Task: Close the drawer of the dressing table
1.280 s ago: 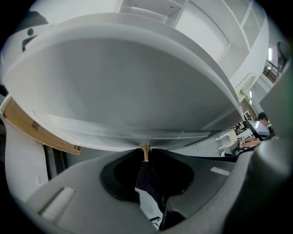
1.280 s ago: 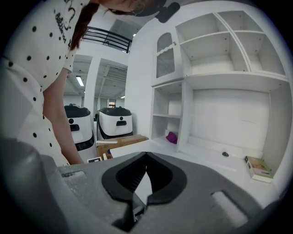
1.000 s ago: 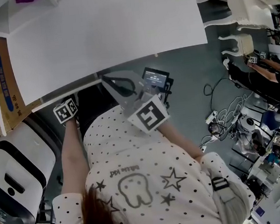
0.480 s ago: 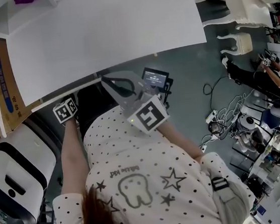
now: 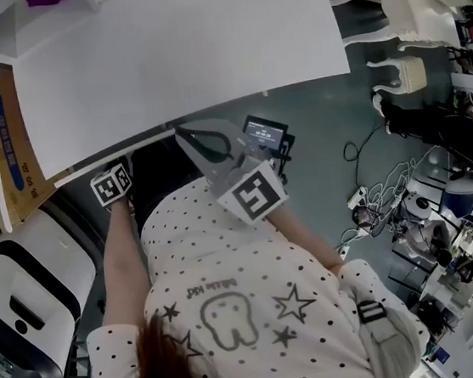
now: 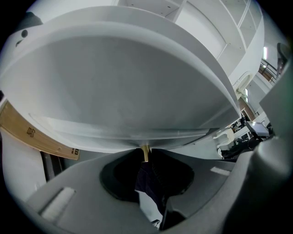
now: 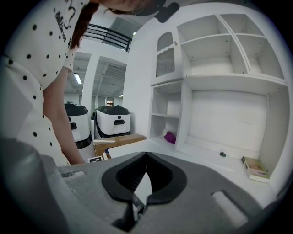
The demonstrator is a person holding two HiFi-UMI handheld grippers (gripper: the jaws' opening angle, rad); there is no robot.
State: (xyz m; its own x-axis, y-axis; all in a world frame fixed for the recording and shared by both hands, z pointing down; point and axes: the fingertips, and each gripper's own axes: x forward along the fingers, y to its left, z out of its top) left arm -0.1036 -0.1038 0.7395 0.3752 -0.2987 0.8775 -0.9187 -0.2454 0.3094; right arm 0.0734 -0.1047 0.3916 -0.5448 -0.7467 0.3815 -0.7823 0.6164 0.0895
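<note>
Currently the drawer [image 5: 129,152] shows only as a thin white strip under the tabletop's [image 5: 186,53] near edge, at about 10 o'clock in the head view; can't tell if it's fully in. Its brass knob [image 6: 145,155] is pinched between the left gripper's [image 6: 145,150] barely parted tips. The right gripper [image 7: 146,155] is above the table edge near 12 o'clock, tips together, empty. A cardboard box [image 5: 0,144] is at 9 o'clock.

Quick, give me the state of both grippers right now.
Left gripper: closed on the brass drawer knob.
Right gripper: closed, holding nothing.
</note>
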